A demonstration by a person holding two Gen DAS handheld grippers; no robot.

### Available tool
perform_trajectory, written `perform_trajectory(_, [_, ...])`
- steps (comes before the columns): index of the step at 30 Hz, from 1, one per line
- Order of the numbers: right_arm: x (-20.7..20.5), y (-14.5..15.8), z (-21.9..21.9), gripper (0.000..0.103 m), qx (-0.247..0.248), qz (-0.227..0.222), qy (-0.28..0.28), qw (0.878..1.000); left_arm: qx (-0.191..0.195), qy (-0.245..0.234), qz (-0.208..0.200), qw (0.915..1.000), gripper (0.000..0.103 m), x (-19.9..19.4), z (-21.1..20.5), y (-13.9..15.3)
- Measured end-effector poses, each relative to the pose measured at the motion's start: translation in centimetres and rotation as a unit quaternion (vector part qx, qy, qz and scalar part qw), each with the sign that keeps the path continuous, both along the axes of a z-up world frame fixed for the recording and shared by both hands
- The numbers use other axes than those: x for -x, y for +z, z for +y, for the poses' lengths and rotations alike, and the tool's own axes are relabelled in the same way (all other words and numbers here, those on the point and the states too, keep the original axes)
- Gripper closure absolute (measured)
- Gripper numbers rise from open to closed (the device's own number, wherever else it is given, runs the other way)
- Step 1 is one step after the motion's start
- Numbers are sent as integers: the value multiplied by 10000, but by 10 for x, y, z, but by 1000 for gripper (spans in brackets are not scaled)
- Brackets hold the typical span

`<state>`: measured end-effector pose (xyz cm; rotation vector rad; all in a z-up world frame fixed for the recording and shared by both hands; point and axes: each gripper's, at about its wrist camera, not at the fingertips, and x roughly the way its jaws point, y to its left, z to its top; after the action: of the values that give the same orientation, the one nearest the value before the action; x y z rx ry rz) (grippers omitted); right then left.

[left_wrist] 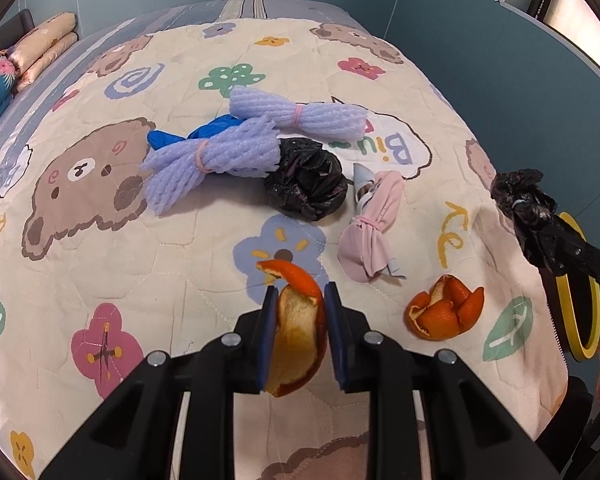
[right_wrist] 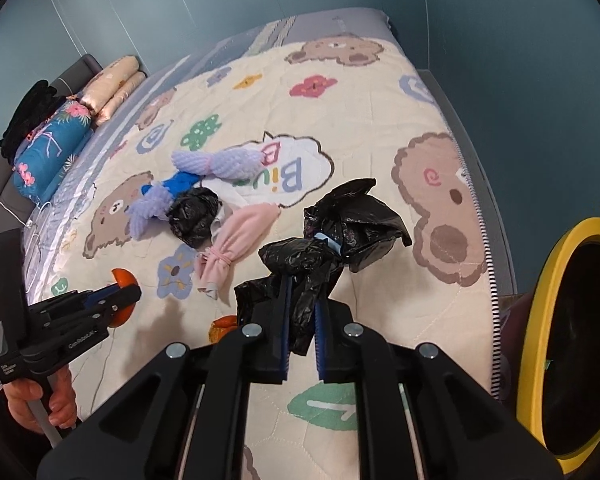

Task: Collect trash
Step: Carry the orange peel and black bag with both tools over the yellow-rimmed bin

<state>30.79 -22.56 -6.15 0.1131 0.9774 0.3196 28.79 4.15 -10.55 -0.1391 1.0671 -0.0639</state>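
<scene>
Left hand-held gripper (left_wrist: 300, 300) clamped on a curled orange peel (left_wrist: 296, 332), lifted above the bed (left_wrist: 100, 280). Right hand-held gripper (right_wrist: 302, 312) pinched tight on a crumpled black plastic bag (right_wrist: 340, 232), near the bed's edge beside a yellow-rimmed bin (right_wrist: 540, 320). Second peel (left_wrist: 444, 312), another black bag (left_wrist: 306, 178), pink bundle (left_wrist: 372, 224), foam nets (left_wrist: 216, 160) strewn mid-bed.

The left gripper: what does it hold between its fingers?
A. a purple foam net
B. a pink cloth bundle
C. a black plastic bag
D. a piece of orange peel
D: in the left wrist view the left gripper is shut on a curled orange peel, while the black bag hangs from the right gripper.
</scene>
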Motion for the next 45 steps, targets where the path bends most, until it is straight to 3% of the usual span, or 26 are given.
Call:
perform_trajectory(16, [29, 49, -53, 94, -113, -564, -230, 9981, 265, -313, -284, 9988, 81, -2, -42, 37])
perform_trajectory(31, [54, 67, -150, 94, -140, -741, -957, 9925, 441, -1220, -470, 9904, 81, -6, -151, 66])
perform_trajectory(45, [70, 60, -239, 94, -219, -703, -1636, 9838, 664, -2059, -520, 9749, 81, -7, -259, 75])
